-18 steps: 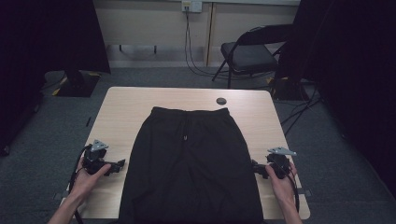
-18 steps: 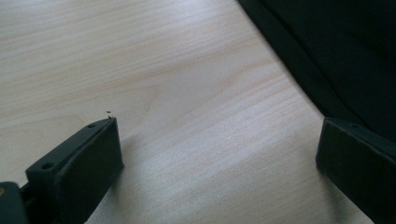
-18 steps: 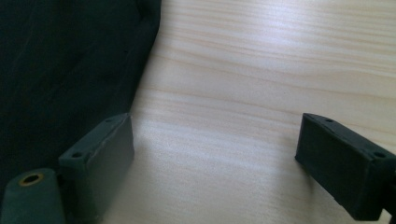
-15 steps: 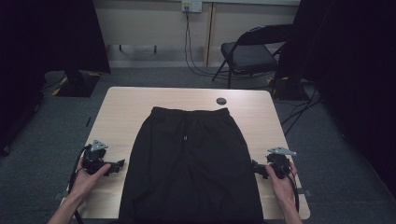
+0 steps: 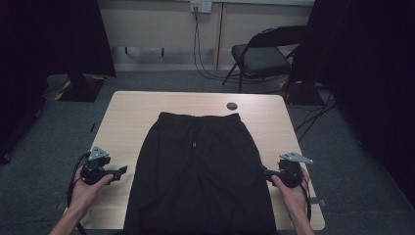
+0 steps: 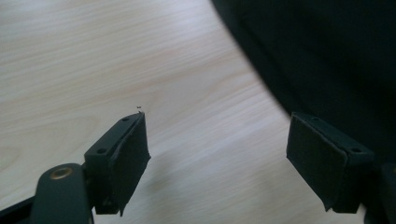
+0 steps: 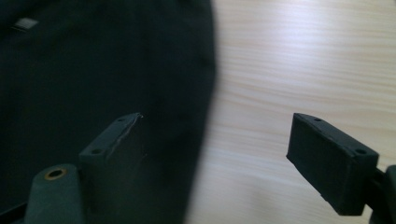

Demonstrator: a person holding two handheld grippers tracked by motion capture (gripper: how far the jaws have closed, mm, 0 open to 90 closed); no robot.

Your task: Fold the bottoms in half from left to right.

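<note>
Black shorts [image 5: 198, 171] lie flat in the middle of the light wooden bench [image 5: 132, 117] in the high view, with the waistband at the far side and the legs coming to the near edge. The left gripper [image 5: 119, 172] is just beside the left edge of the shorts, and the right gripper [image 5: 265, 173] is just beside the right edge. A small dark round object [image 5: 232, 105] lies on the bench beyond the waistband. A folding chair [image 5: 262, 54] stands behind the bench.

In the left gripper view, the jaws stand wide apart over bare wood [image 6: 116, 60], with nothing between them; the shorts [image 6: 336, 56] fill the upper right.

In the right gripper view, the jaws are also wide apart. The edge of the shorts [image 7: 102, 70] runs between them, but they do not press it.
</note>
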